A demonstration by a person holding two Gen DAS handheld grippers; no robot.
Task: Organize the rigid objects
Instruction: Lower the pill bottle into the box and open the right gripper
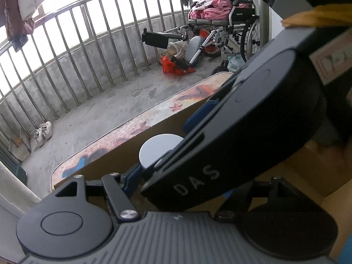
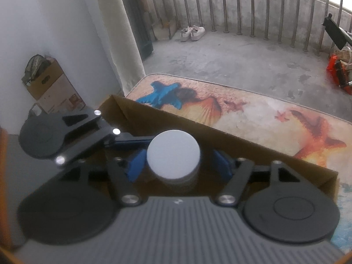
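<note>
A jar with a round white lid [image 2: 173,156] stands inside an open cardboard box [image 2: 220,136]. My right gripper [image 2: 178,165] reaches down over it with a blue finger [image 2: 135,165] on each side; the pads stand a little off the jar, so it is open. In the left wrist view the same white lid [image 1: 160,151] shows beside my left gripper's left blue finger [image 1: 132,176]. The left gripper [image 1: 176,176] stands wide and open; the right gripper's black body [image 1: 242,121] hides its other finger. The left gripper [image 2: 132,139] comes in from the left.
The box sits on a surface printed with shells and starfish [image 2: 253,114]. Beyond it are a concrete floor, a metal railing [image 1: 88,50], a wheelchair with pink cloth [image 1: 222,22], white shoes [image 2: 193,33], and another cardboard box [image 2: 52,88] by the wall.
</note>
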